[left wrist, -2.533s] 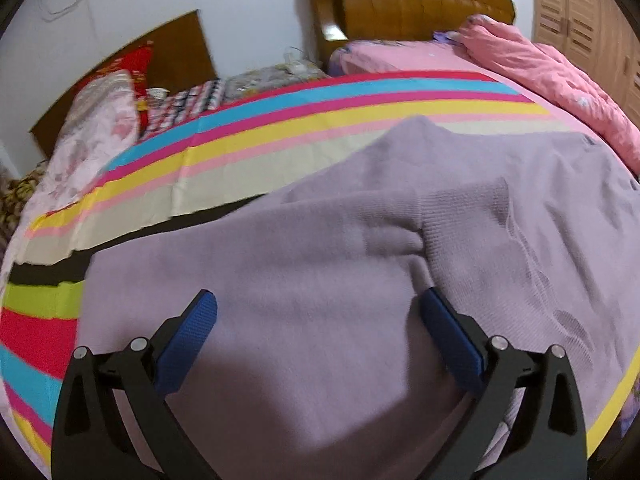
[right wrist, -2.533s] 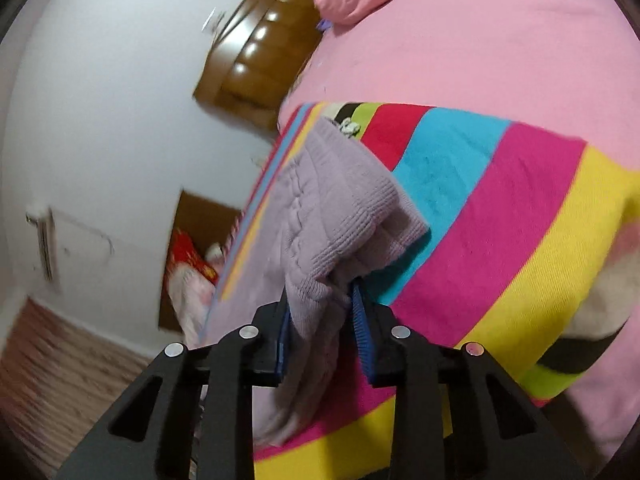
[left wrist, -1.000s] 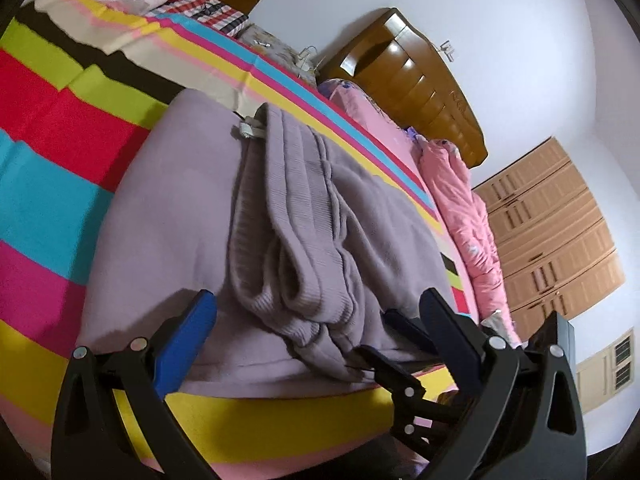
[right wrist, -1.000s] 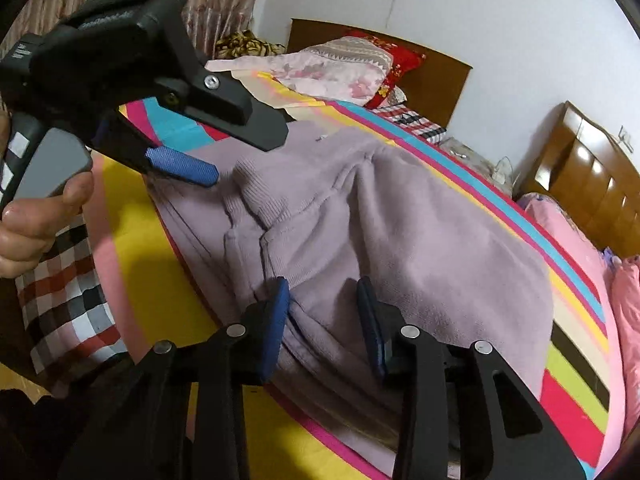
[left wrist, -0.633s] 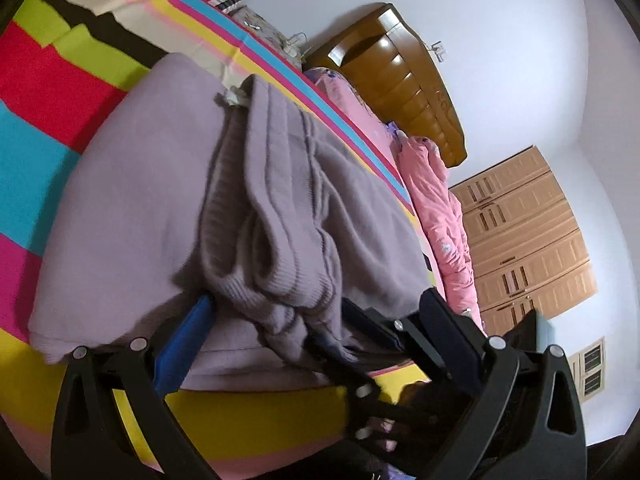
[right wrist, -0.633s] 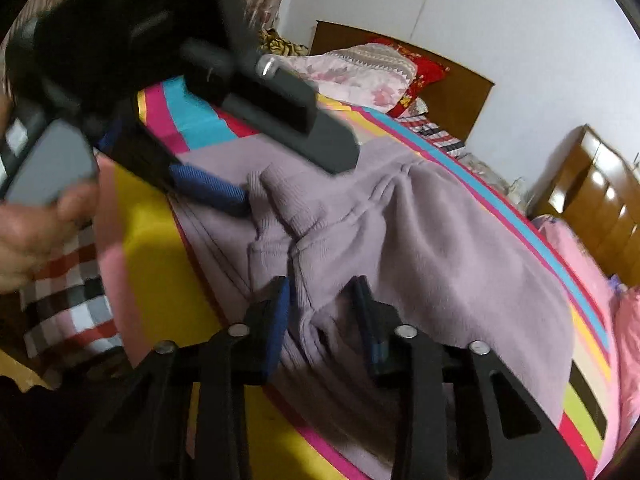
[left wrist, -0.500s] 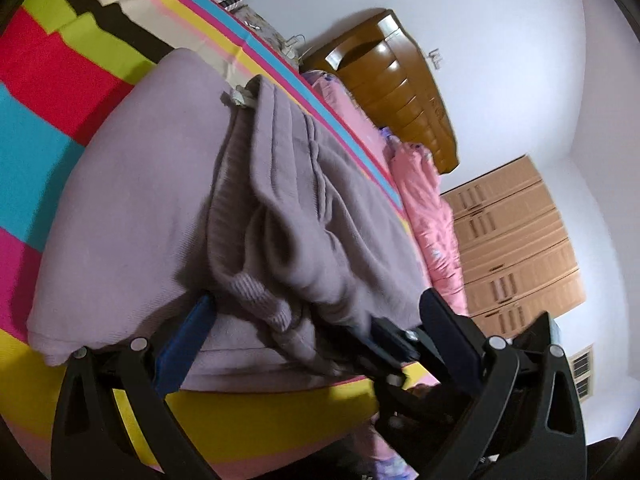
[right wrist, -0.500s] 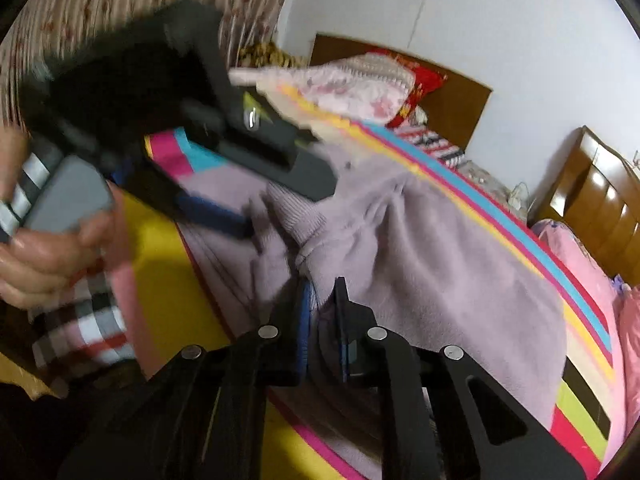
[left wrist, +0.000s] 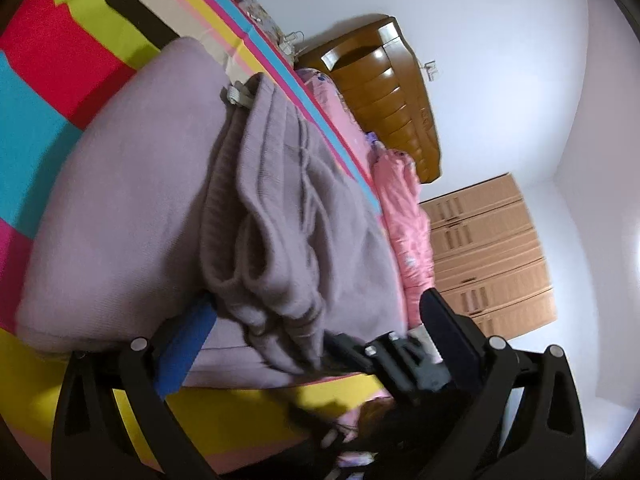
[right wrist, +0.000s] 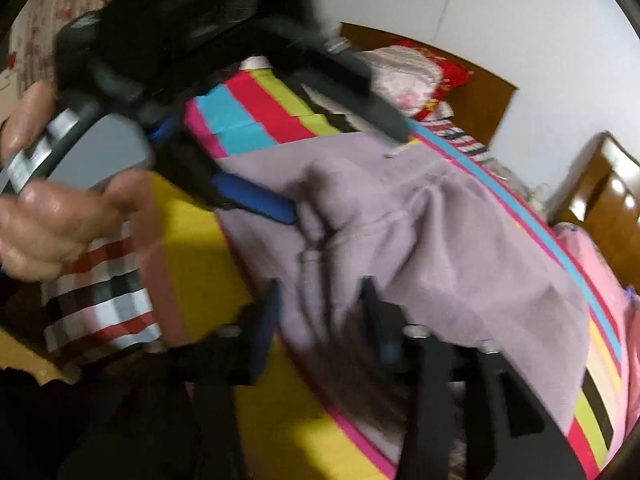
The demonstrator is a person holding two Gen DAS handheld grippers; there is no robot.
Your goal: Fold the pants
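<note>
Lilac knit pants [left wrist: 168,208] lie folded on a striped blanket [left wrist: 52,92], with the bunched cuffs [left wrist: 276,312] toward me. My left gripper [left wrist: 316,304] is open wide around the cuffs, and its blue pad [left wrist: 184,344] sits at the edge of the fold. In the right wrist view the pants [right wrist: 460,248] spread away, and my right gripper [right wrist: 320,286] is blurred. Its jaws are opening, with a fold of the pants loose between them. A hand [right wrist: 48,216] holds the left gripper [right wrist: 344,174] at the upper left of that view.
A pink quilt [left wrist: 408,224] lies beyond the pants, with a wooden headboard [left wrist: 392,92] and a wardrobe [left wrist: 488,256] behind it. Pillows [right wrist: 412,80] sit at the far end of the bed. Checked cloth [right wrist: 100,300] is at the bed's near edge.
The right gripper shut on a fold of the pants half a second ago, and its jaws now stand apart. The left gripper has rolled and sits closer to the cuffs.
</note>
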